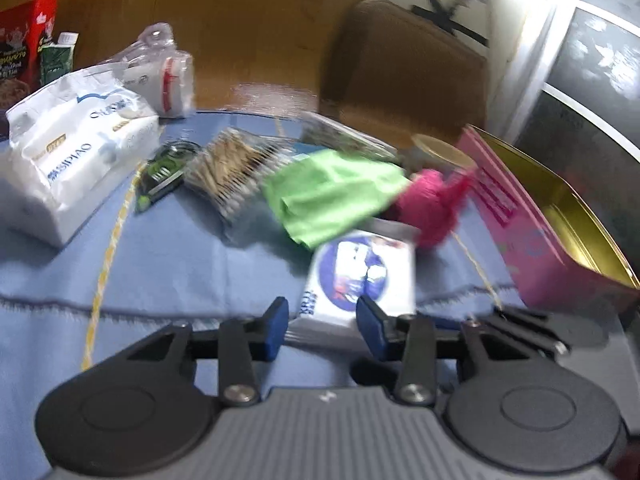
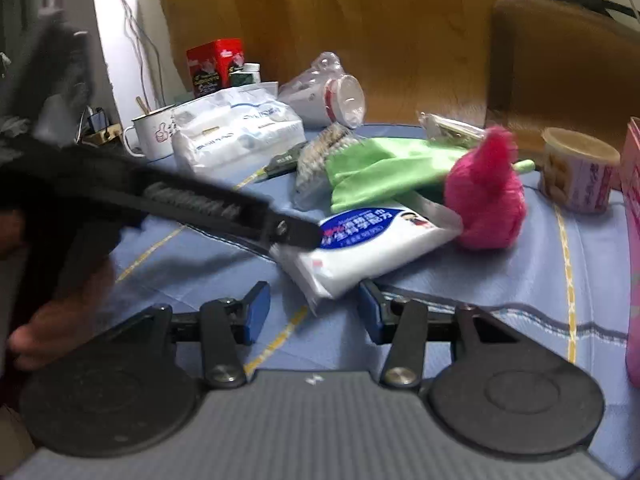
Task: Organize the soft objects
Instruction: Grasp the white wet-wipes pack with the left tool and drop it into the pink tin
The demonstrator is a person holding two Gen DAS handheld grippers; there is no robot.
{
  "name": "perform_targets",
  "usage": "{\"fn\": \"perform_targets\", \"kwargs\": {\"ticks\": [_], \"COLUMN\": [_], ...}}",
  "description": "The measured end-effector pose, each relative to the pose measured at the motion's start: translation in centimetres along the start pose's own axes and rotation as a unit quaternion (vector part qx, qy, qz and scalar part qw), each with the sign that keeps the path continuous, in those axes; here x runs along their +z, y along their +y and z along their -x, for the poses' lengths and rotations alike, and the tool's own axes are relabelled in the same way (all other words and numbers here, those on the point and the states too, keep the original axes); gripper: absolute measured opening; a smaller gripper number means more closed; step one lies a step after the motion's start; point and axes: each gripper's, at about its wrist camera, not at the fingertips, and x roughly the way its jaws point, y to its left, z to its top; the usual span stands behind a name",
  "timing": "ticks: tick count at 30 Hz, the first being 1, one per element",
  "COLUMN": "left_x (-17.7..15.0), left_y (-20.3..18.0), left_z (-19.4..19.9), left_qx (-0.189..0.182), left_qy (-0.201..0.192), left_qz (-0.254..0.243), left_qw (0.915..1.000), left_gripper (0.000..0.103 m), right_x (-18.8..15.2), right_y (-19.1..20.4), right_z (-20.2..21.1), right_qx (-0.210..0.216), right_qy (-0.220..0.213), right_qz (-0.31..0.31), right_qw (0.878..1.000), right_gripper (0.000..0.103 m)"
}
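You see a matt blue cloth (image 1: 160,256) with stitched yellow lines at frame centre. On it lies a glossy plastic wipes packet (image 2: 372,248), beside a fuzzy pink yarn ball (image 2: 486,200) and a smooth, soft green cloth (image 1: 332,192). At right, the pink tin (image 1: 560,216) shows a shiny gold metal interior. Upper left, crinkled clear plastic wraps paper cups (image 1: 172,80); behind stands a polished wood panel (image 1: 240,20). Your gripper pads (image 1: 276,328) look like matt blue rubber.
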Motion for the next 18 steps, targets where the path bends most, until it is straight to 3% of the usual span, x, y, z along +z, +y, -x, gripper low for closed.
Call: {"fn": "perform_targets", "kwargs": {"ticks": [3, 5, 7, 9, 10, 11, 15, 18], "left_x": [-0.3, 0.3, 1.0, 1.3, 1.1, 0.9, -0.5, -0.3], "left_y": [-0.6, -0.7, -0.6, -0.3, -0.4, -0.9, -3.0, -4.1], "left_z": [1.2, 1.2, 0.4, -1.2, -2.0, -2.0, -0.6, 1.6], "left_qx": [-0.032, -0.017, 0.004, -0.010, -0.021, -0.014, 0.005, -0.002], "left_qy": [0.001, -0.012, -0.011, 0.016, 0.031, 0.021, 0.015, -0.010], "left_qz": [0.001, 0.004, 0.013, 0.027, 0.033, 0.023, -0.004, -0.007], "left_qw": [0.9995, 0.9998, 0.9999, 0.9995, 0.9988, 0.9994, 0.9999, 0.9999], "left_gripper": [0.045, 0.064, 0.068, 0.055, 0.043, 0.038, 0.038, 0.038], "right_x": [-0.6, -1.0, -1.2, -1.0, -0.9, -0.7, -1.3, -1.8], "right_y": [-0.4, -0.9, -1.0, -1.1, -1.3, -1.3, -0.3, -0.5], "right_z": [1.2, 1.9, 2.4, 2.2, 2.0, 1.6, 1.8, 3.7], "right_qx": [0.006, 0.007, -0.006, -0.022, -0.020, -0.013, -0.007, 0.009], "right_qy": [0.002, 0.000, -0.008, -0.015, -0.016, -0.012, -0.010, -0.041], "right_qz": [-0.007, -0.018, -0.019, -0.015, -0.017, -0.017, 0.013, 0.002], "right_qw": [1.000, 1.000, 1.000, 1.000, 1.000, 1.000, 1.000, 0.999], "right_gripper": [0.053, 0.053, 0.057, 0.064, 0.064, 0.064, 0.059, 0.059]}}
